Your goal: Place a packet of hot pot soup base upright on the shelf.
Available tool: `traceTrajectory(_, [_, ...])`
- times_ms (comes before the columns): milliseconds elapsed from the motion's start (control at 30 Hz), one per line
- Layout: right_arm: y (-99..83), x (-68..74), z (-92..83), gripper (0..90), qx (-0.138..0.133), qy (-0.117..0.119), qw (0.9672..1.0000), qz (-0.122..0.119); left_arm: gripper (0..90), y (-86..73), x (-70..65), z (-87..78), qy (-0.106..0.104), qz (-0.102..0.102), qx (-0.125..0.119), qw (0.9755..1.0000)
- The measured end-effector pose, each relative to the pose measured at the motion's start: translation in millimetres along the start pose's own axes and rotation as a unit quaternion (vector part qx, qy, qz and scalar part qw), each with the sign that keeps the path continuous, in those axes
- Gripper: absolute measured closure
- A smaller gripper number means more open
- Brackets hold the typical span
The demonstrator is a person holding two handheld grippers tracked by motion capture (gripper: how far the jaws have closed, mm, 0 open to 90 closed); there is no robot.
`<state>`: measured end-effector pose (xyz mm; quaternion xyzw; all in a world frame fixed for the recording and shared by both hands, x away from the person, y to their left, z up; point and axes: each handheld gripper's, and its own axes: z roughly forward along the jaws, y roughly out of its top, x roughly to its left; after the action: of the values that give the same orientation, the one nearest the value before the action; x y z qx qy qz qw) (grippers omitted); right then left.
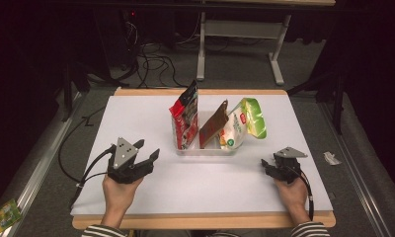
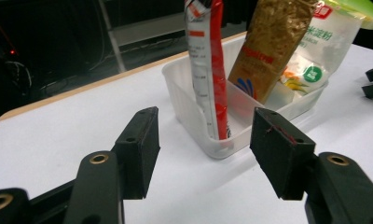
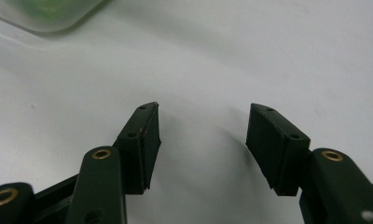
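Facing left tool (image 2: 204, 140), wide apart: red packet (image 2: 208, 70) in tray (image 2: 184, 98).

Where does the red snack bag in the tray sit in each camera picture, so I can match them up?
High view: the red snack bag stands at the left end of the clear tray, centre of the picture.
Left gripper view: it stands upright at top centre, at the tray's near end.
Right gripper view: not in it.
Shared landmark: the white tabletop.
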<state>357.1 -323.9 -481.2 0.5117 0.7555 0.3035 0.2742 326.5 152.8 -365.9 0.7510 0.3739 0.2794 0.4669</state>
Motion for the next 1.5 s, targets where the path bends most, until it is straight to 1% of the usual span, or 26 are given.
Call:
traceTrajectory(33, [0.0, -0.1, 0.0, 44.7, 0.0, 0.0, 1.0, 0.0, 42.4, -1.7, -0.2, 0.4, 0.002, 0.0, 0.001, 1.0])
traceTrajectory(100, [0.0, -0.1, 0.0, 44.7, 0.0, 0.0, 1.0, 0.0, 42.4, -4.9, -3.5, 1.8, 0.01, 0.011, 0.009, 0.9999])
traceTrajectory(300, [0.0, 0.4, -0.1, 44.6, 0.0, -0.001, 1.0, 0.0, 42.4, -12.0, -15.4, 6.8, 0.008, 0.024, 0.008, 0.9997])
traceTrajectory(367, [0.0, 0.1, 0.0, 44.6, 0.0, 0.0, 1.0, 0.0, 42.4, -13.5, -18.0, 8.8, 0.006, 0.024, 0.009, 0.9997])
traceTrajectory(433, [0.0, 0.2, 0.0, 44.7, 0.0, 0.0, 1.0, 0.0, 42.1, -15.0, -19.1, 11.0, -0.007, 0.022, 0.01, 0.9997])
traceTrajectory(467, [0.0, 0.2, -0.1, 44.6, 0.0, 0.0, 1.0, 0.0, 41.0, -16.2, -20.6, 13.2, -0.013, 0.028, 0.014, 0.9994])
traceTrajectory(567, [0.0, 0.3, -0.1, 44.6, 0.0, 0.0, 1.0, 0.0, 41.0, -19.7, -24.8, 15.9, -0.014, 0.036, 0.022, 0.999])
traceTrajectory(700, [0.0, 0.1, 0.0, 44.7, 0.0, 0.0, 1.0, 0.0, 41.1, -24.3, -30.4, 18.8, -0.01, 0.044, 0.022, 0.9987])
traceTrajectory(733, [0.0, 0.1, 0.0, 44.7, 0.0, 0.0, 1.0, 0.0, 41.2, -25.4, -31.9, 19.5, -0.015, 0.043, 0.021, 0.9987])
traceTrajectory(833, [0.0, 0.3, -0.1, 44.7, 0.0, 0.0, 1.0, 0.0, 41.2, -27.9, -34.4, 22.3, -0.02, 0.045, 0.021, 0.9986])
traceTrajectory(900, [0.0, 0.1, 0.0, 44.7, 0.0, 0.0, 1.0, 0.0, 42.0, -31.1, -32.8, 24.0, -0.029, 0.026, 0.015, 0.9991])
traceTrajectory(933, [0.0, 0.2, 0.0, 44.7, 0.0, 0.0, 1.0, 0.0, 42.1, -34.0, -31.3, 24.8, -0.027, 0.018, 0.015, 0.9993])
traceTrajectory(967, [0.0, 0.2, -0.1, 44.7, 0.0, 0.0, 1.0, 0.0, 42.2, -35.5, -32.1, 25.5, -0.018, 0.027, 0.02, 0.9993])
traceTrajectory(1033, [0.0, 0.2, -0.1, 44.7, 0.0, 0.0, 1.0, 0.0, 42.2, -37.9, -33.9, 26.5, -0.014, 0.039, 0.027, 0.9988])
traceTrajectory(1100, [0.0, -0.2, 0.0, 44.7, 0.0, 0.001, 1.0, 0.0, 42.2, -39.6, -34.7, 27.2, -0.011, 0.042, 0.03, 0.9986])
traceTrajectory(1200, [0.0, 0.4, -0.2, 44.7, 0.001, 0.0, 1.0, 0.0, 42.2, -41.2, -34.4, 30.0, -0.004, 0.037, 0.029, 0.9989])
traceTrajectory(1267, [0.0, 0.4, -0.1, 44.7, 0.0, -0.001, 1.0, 0.0, 42.2, -41.6, -34.5, 33.5, -0.007, 0.03, 0.026, 0.9992])
traceTrajectory(1300, [0.0, 0.1, 0.0, 44.7, 0.0, 0.0, 1.0, 0.0, 42.2, -42.3, -34.0, 35.6, -0.014, 0.022, 0.023, 0.9994])
traceTrajectory(1333, [0.0, 0.0, 0.0, 44.7, 0.0, 0.0, 1.0, 0.0, 42.5, -43.7, -31.7, 37.7, -0.022, 0.006, 0.019, 0.9996])
traceTrajectory(1367, [0.0, 0.0, 0.0, 44.6, 0.0, 0.0, 1.0, 0.0, 42.6, -45.5, -29.1, 40.1, -0.022, -0.006, 0.019, 0.9995])
traceTrajectory(1400, [0.0, 0.2, -0.1, 44.7, 0.0, 0.0, 1.0, 0.0, 42.6, -47.2, -27.5, 42.4, -0.014, -0.009, 0.023, 0.9996])
traceTrajectory(1433, [0.0, 0.4, -0.1, 44.7, 0.0, -0.001, 1.0, 0.0, 42.5, -48.4, -27.7, 44.5, -0.004, 0.0, 0.029, 0.9996])
traceTrajectory(1500, [0.0, 0.2, -0.1, 44.7, 0.0, 0.0, 1.0, 0.0, 42.5, -50.2, -28.2, 47.6, -0.004, 0.007, 0.037, 0.9993])
